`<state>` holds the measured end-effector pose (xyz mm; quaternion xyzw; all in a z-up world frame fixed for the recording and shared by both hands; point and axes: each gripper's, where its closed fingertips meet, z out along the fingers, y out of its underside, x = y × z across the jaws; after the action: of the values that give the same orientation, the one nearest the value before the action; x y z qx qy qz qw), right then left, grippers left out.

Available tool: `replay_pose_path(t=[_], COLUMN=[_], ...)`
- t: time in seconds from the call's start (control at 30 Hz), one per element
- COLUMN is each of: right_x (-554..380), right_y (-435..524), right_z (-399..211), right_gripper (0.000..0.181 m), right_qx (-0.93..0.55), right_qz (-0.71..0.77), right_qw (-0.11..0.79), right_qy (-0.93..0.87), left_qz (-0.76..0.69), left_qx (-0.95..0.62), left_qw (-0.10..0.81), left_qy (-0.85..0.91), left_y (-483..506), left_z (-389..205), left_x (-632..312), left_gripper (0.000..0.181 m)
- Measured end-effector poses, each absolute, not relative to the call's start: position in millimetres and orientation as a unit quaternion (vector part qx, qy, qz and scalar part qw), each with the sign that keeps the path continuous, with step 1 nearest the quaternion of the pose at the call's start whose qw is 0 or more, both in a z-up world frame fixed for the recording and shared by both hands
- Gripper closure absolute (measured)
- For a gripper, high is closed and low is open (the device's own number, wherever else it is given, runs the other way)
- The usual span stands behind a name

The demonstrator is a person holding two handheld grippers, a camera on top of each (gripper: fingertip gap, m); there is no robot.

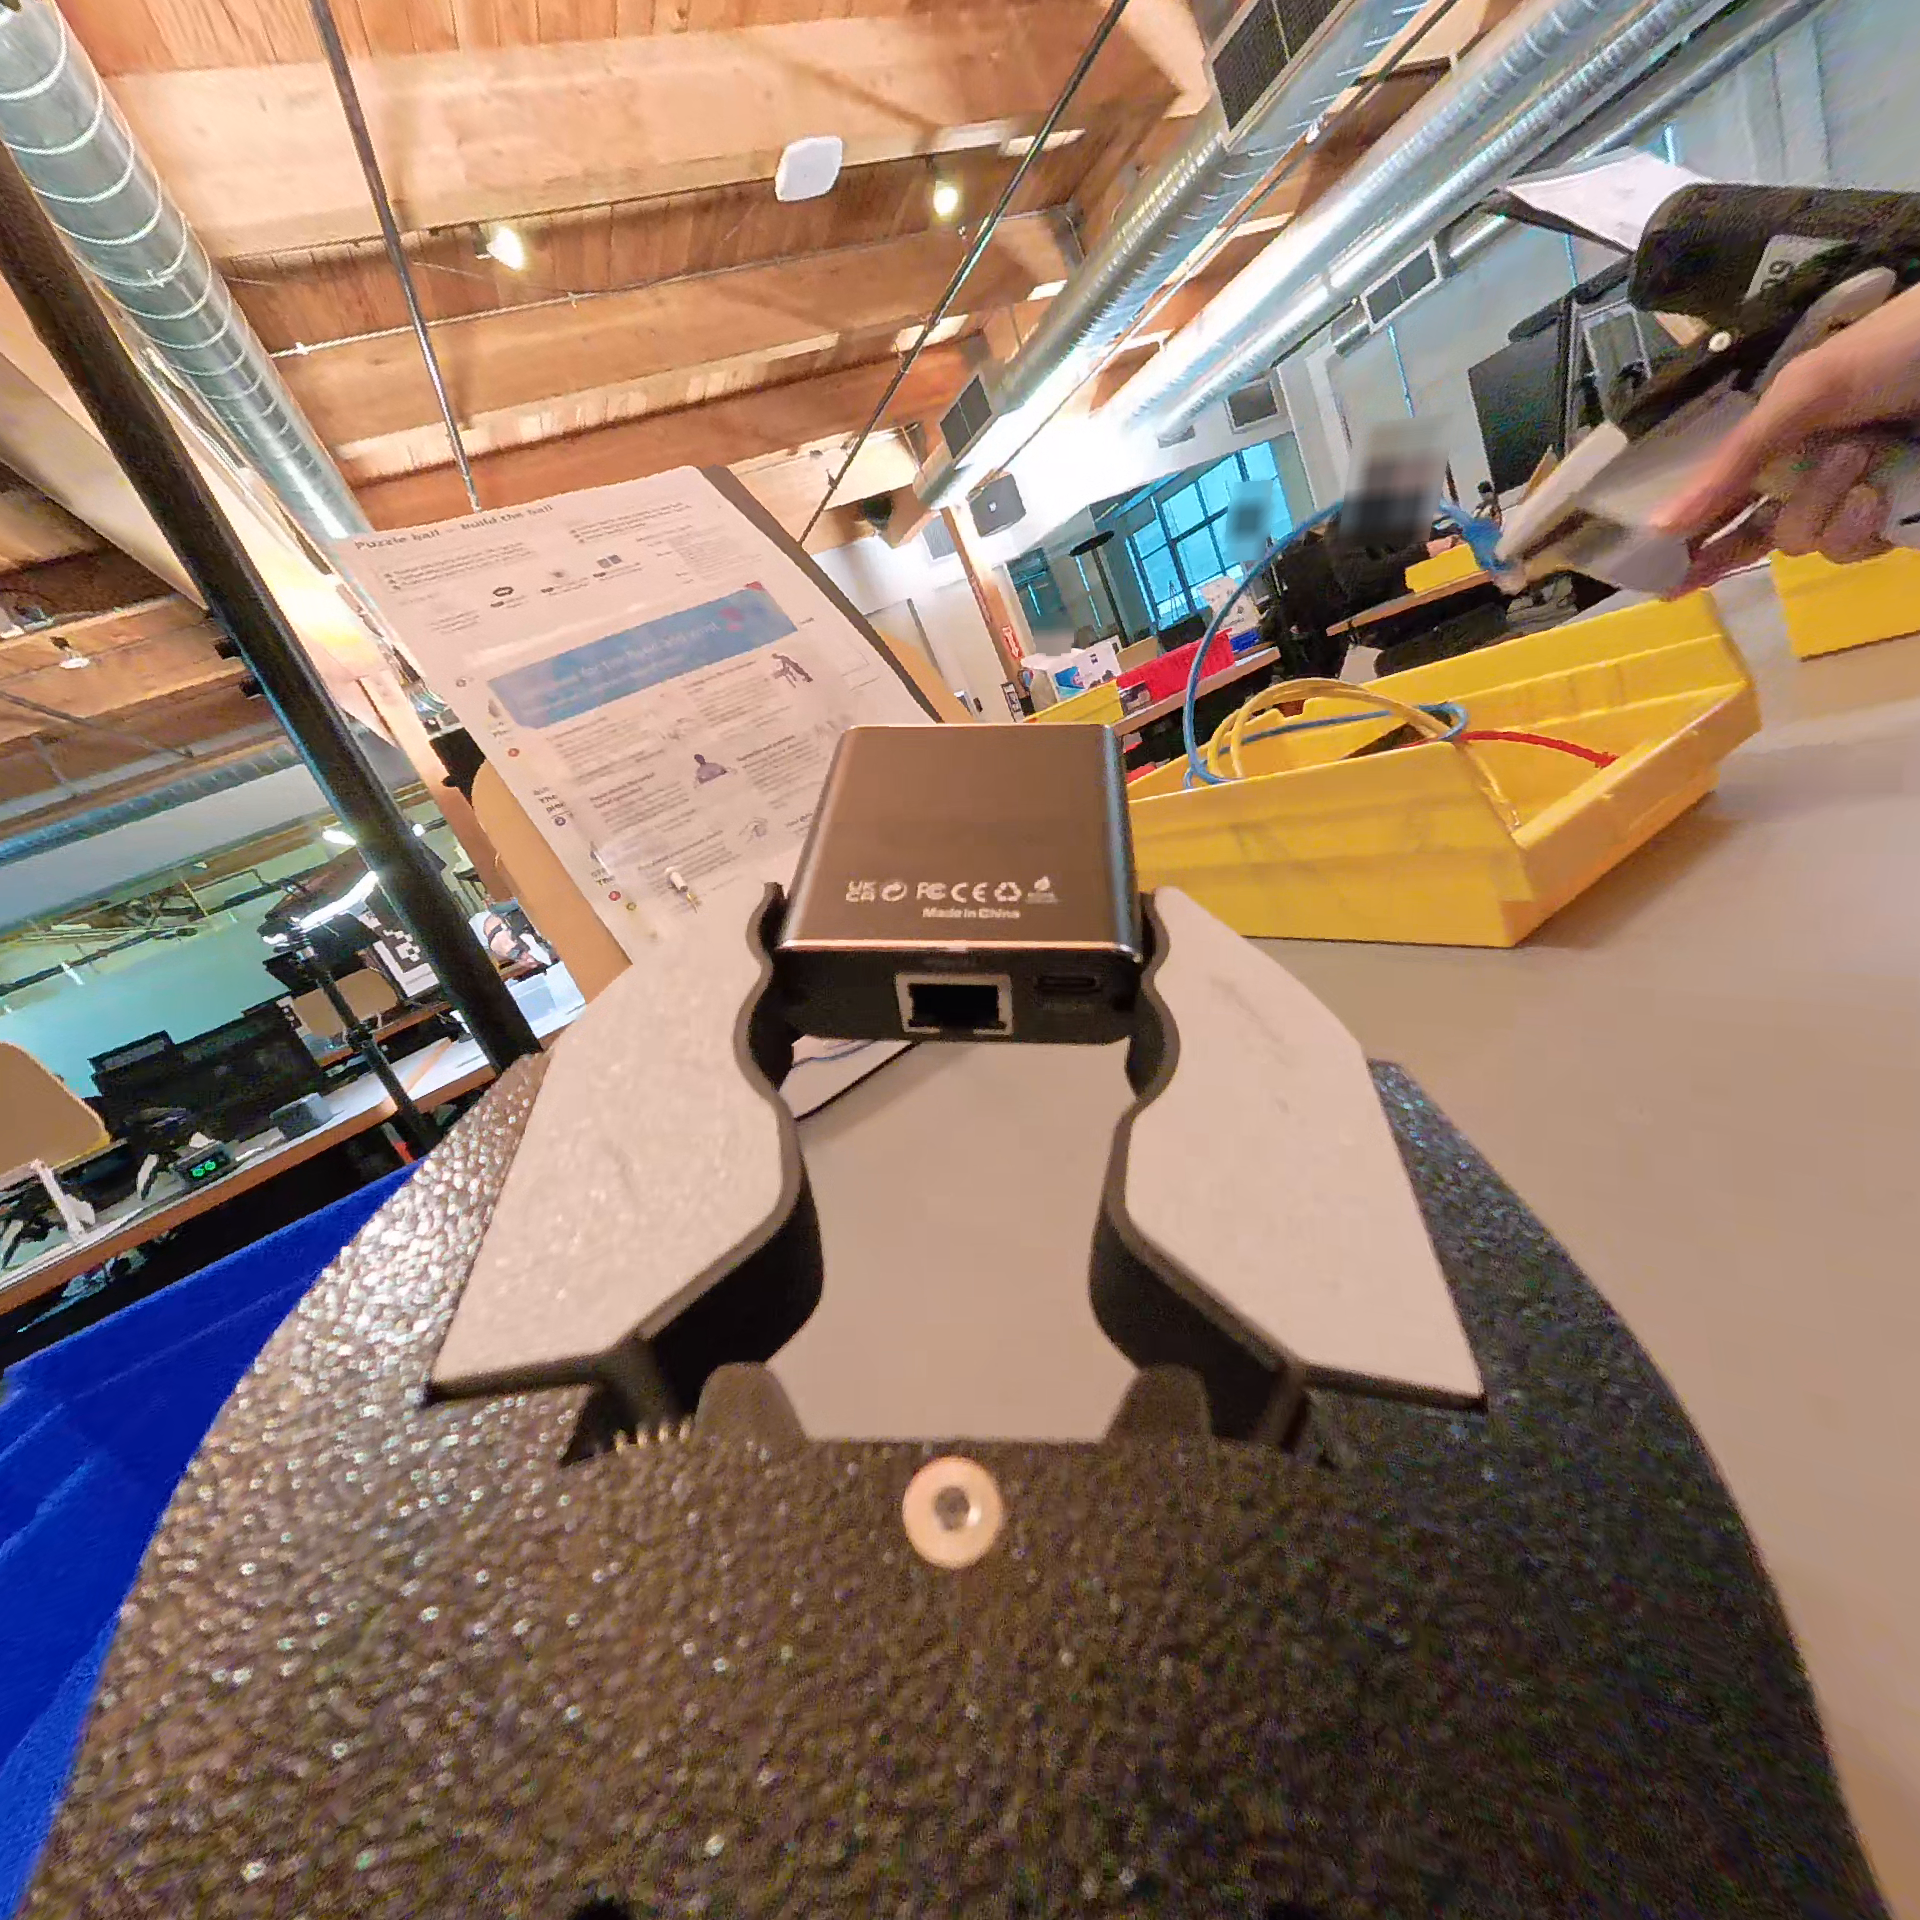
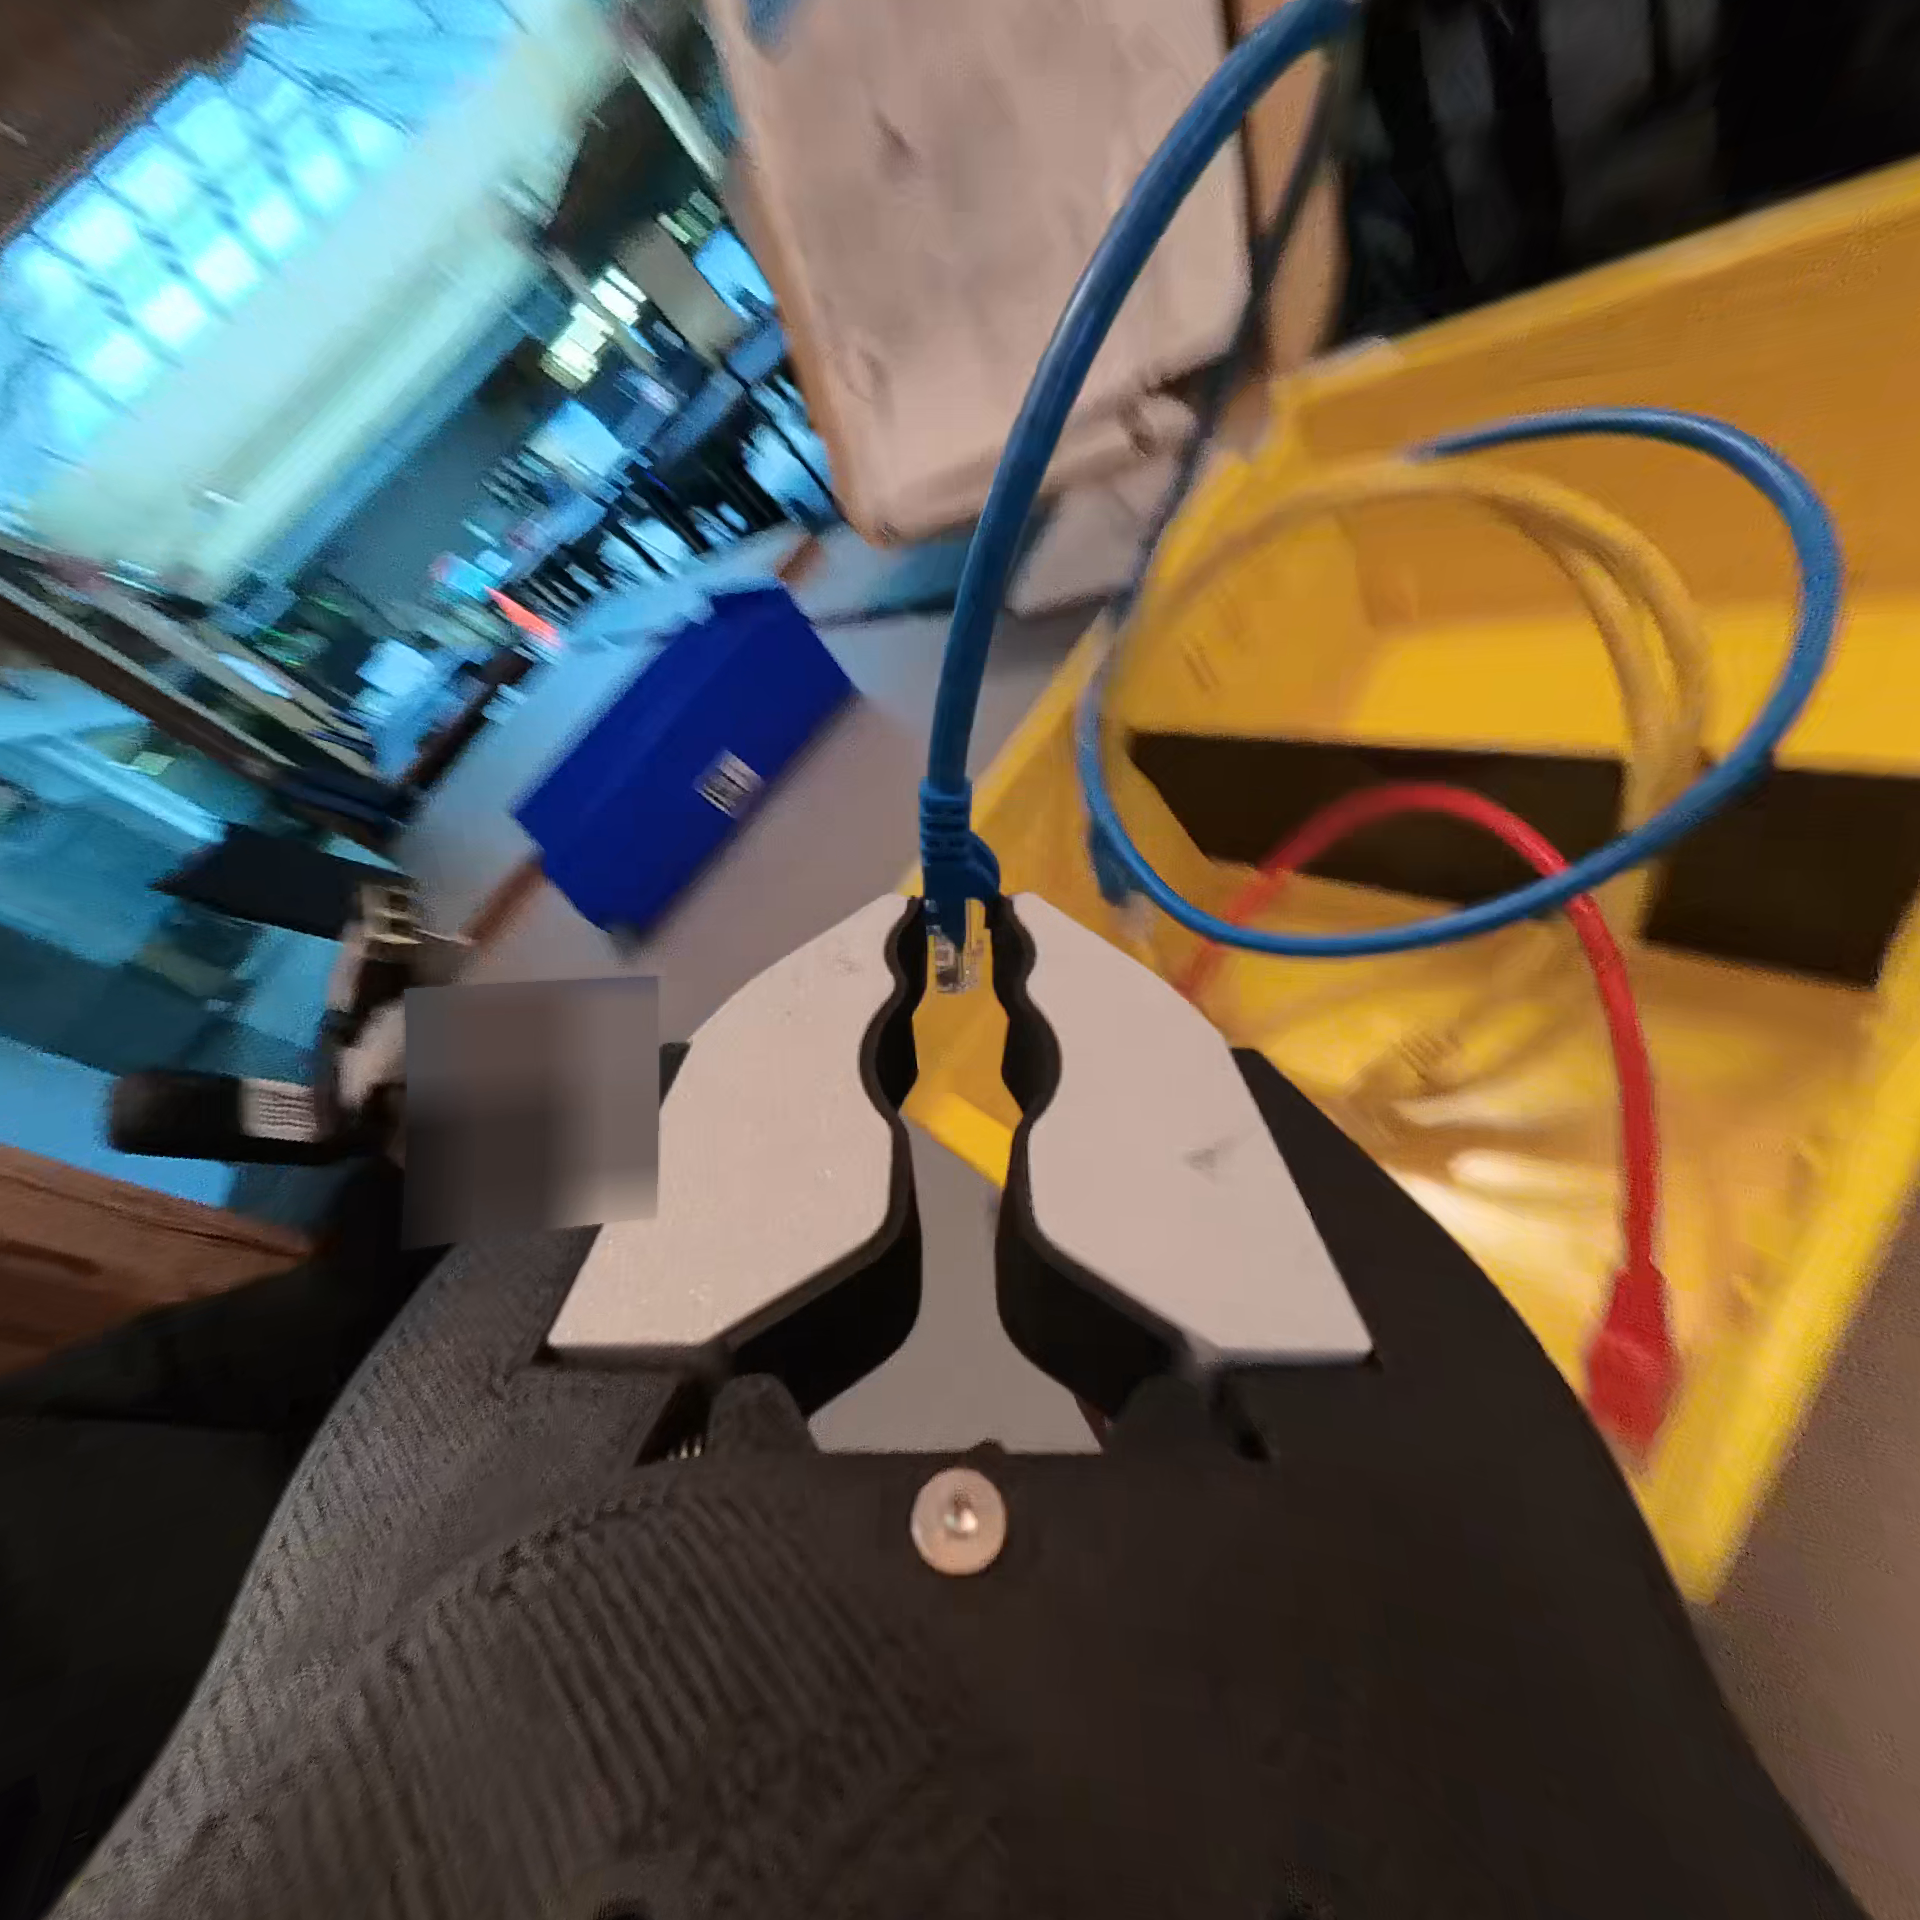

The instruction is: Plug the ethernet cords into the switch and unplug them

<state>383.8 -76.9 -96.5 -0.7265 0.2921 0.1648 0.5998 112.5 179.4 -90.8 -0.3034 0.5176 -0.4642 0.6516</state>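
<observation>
Grey tabletop (image 1: 1558,1091): left tongs (image 1: 956,971) clamp the black switch (image 1: 961,847), its empty port facing the camera. Right tongs (image 2: 961,935), nearly closed, pinch the blue ethernet cord (image 2: 997,540) at its clear plug beside the yellow bin (image 2: 1558,343).

light: bright, ceiling spots (image 1: 507,246) glare above my switch (image 1: 961,883) | left view: sharp around switch, edges bowed by wide lens, my right gripper (image 1: 1507,556) smeared far right | right view: heavy motion blur, only blue cord (image 2: 951,821) plug crisp, yellow bin (image 2: 1558,343) beside it soft
</observation>
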Motion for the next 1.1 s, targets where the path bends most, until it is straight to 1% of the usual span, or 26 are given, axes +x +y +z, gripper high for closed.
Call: replay_pose_path(t=[0.1,0.2,0.27,0.33,0.4,0.47,0.5,0.57,0.67,0.73,0.77,0.8,0.87,0.93,1.0,1.1], right_x=[384,404,405,401,402,404,403,395,340,282,252,223,176,143,121,97], right_y=[-83,-102,-114,-116,-119,-125,-124,-111,-51,-10,8,23,47,66,81,93], right_z=[-138,-166,-181,-187,-191,-193,-191,-176,-137,-115,-107,-100,-95,-96,-99,-107], right_gripper=[0.169,0.169,0.168,0.168,0.168,0.155,0.153,0.144,0.128,0.113,0.106,0.097,0.093,0.094,0.092,0.101], right_qx=[-0.772,-0.817,-0.861,-0.888,-0.902,-0.908,-0.906,-0.890,-0.851,-0.818,-0.801,-0.786,-0.760,-0.741,-0.730,-0.733], right_qz=[0.144,0.036,-0.015,-0.044,-0.075,-0.100,-0.104,-0.098,0.007,0.122,0.185,0.247,0.352,0.422,0.470,0.508], right_qw=[0.531,0.448,0.372,0.329,0.298,0.271,0.276,0.323,0.468,0.533,0.549,0.554,0.541,0.519,0.494,0.453], right_qy=[0.319,0.362,0.347,0.319,0.305,0.305,0.305,0.307,0.239,0.179,0.149,0.120,0.079,0.052,0.042,0.014], left_qz=[-0.463,-0.463,-0.461,-0.461,-0.464,-0.464,-0.465,-0.467,-0.482,-0.496,-0.506,-0.517,-0.533,-0.540,-0.535,-0.498], left_qx=[-0.305,-0.308,-0.306,-0.305,-0.305,-0.307,-0.306,-0.304,-0.297,-0.288,-0.275,-0.260,-0.227,-0.196,-0.168,-0.142], left_qw=[0.649,0.646,0.644,0.645,0.640,0.638,0.636,0.633,0.617,0.602,0.590,0.578,0.558,0.544,0.541,0.550], left_qy=[0.520,0.523,0.527,0.528,0.531,0.533,0.534,0.537,0.547,0.556,0.566,0.576,0.595,0.612,0.627,0.655], left_y=[180,179,178,177,176,176,175,174,167,158,151,142,125,110,100,96], left_z=[-94,-97,-98,-98,-100,-101,-101,-102,-103,-105,-106,-106,-106,-105,-107,-115], left_x=[112,112,112,112,112,112,112,111,112,112,111,110,106,101,98,97], left_gripper=[0.119,0.119,0.119,0.119,0.119,0.119,0.119,0.119,0.119,0.119,0.119,0.119,0.119,0.119,0.119,0.119])
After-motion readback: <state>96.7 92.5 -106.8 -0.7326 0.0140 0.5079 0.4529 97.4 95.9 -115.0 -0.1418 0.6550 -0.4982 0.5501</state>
